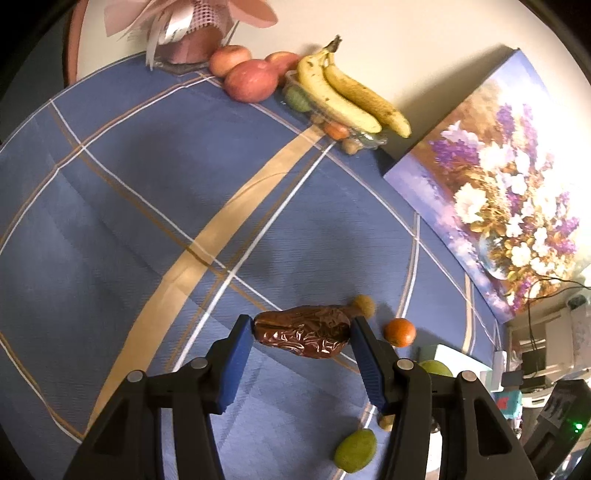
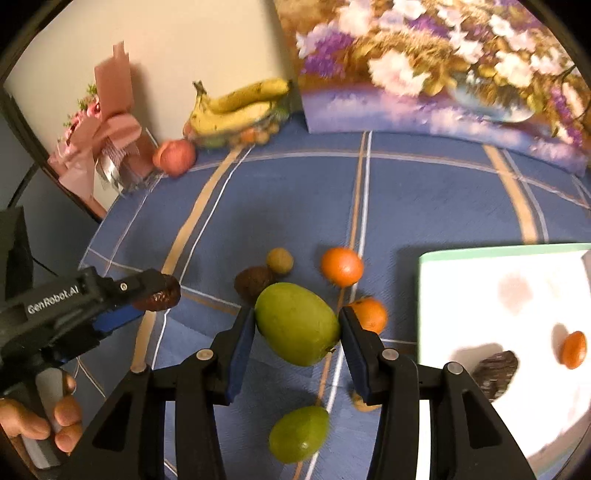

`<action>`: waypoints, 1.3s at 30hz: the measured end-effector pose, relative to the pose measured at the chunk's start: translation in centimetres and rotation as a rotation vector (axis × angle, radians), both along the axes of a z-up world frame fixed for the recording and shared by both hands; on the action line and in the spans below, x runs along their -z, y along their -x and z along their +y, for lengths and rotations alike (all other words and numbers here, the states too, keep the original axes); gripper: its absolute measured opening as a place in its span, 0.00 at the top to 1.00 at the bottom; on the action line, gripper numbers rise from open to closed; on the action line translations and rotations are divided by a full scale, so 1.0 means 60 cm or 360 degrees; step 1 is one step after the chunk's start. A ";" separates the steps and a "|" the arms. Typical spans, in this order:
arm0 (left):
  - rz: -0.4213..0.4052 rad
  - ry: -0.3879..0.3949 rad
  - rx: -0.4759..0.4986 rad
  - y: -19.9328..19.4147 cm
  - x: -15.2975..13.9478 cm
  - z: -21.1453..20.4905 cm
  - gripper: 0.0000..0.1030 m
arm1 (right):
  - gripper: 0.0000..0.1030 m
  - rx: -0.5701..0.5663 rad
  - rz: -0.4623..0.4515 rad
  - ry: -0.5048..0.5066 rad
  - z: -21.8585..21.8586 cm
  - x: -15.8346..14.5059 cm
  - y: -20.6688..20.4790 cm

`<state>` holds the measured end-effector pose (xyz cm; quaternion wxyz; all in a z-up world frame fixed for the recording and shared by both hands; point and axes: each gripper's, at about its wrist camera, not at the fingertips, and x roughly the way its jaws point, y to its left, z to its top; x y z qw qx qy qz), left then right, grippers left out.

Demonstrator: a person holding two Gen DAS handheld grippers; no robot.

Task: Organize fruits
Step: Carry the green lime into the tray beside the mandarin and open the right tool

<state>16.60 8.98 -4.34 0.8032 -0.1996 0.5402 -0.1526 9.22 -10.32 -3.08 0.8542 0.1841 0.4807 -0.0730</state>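
Observation:
My left gripper [image 1: 302, 332] is shut on a wrinkled brown date [image 1: 304, 330] and holds it above the blue tablecloth; the date also shows in the right wrist view [image 2: 162, 297]. My right gripper [image 2: 297, 325] is shut on a large green fruit [image 2: 297, 323]. Below it on the cloth lie a second green fruit [image 2: 299, 434], two oranges [image 2: 341, 266] [image 2: 371, 314], a brown date [image 2: 253, 282] and a small tan fruit [image 2: 280, 260]. A white board [image 2: 480, 295] at the right bears a date [image 2: 495, 373] and an orange [image 2: 573, 349].
At the back edge stand bananas [image 1: 347, 92] over a clear box of small fruits [image 1: 340, 133], apples [image 1: 251, 81], a pink bouquet [image 1: 184, 26] and a flower painting [image 1: 498, 184]. The person's left hand [image 2: 44, 421] is at the lower left.

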 end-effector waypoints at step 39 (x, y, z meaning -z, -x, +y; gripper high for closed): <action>-0.0138 -0.0028 0.0842 0.178 -0.043 -0.307 0.45 | 0.53 0.0752 0.0122 0.0137 -0.305 -0.064 0.239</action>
